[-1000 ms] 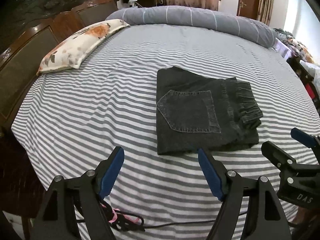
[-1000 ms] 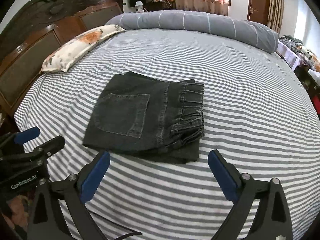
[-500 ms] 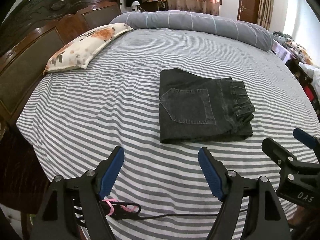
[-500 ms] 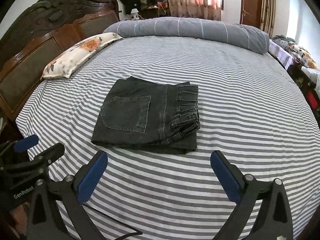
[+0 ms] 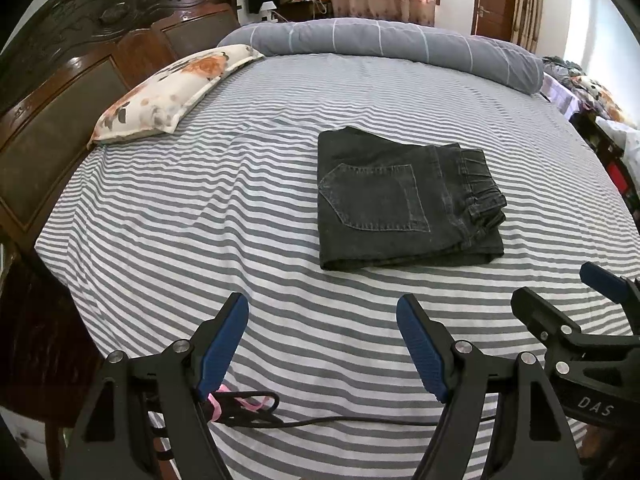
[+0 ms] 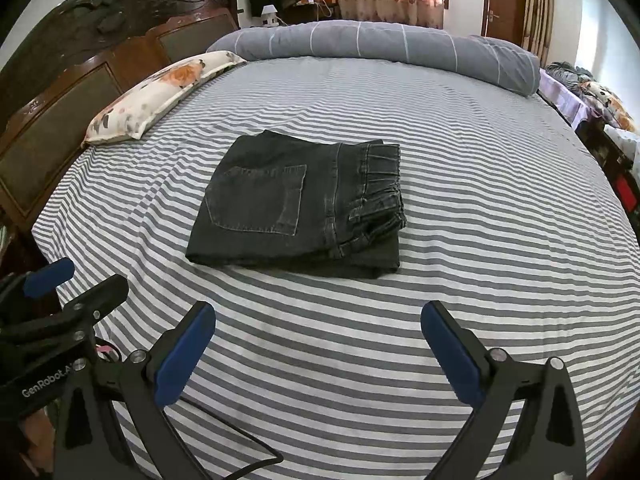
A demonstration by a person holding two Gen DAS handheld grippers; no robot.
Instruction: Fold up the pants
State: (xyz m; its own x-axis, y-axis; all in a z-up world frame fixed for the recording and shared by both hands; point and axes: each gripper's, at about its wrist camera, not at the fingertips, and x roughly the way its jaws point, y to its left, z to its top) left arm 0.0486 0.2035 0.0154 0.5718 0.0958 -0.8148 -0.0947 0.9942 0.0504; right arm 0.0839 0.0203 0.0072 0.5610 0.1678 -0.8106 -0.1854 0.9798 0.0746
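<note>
Dark grey jeans lie folded in a compact rectangle on the striped bed sheet, back pocket up, elastic waistband on the right. They also show in the right wrist view. My left gripper is open and empty, above the sheet near the bed's front edge, short of the jeans. My right gripper is open and empty, also in front of the jeans. The right gripper's fingers show at the right of the left wrist view; the left gripper's fingers show at the left of the right wrist view.
A floral pillow lies at the left by the carved wooden headboard. A rolled grey duvet lies along the far side. A black cable with a pink tie lies near the front edge. Furniture and clothes stand at the right.
Both grippers have pulled back and risen from the jeans, which now look smaller and farther away. The jeans have not moved. Both grippers stay open.
</note>
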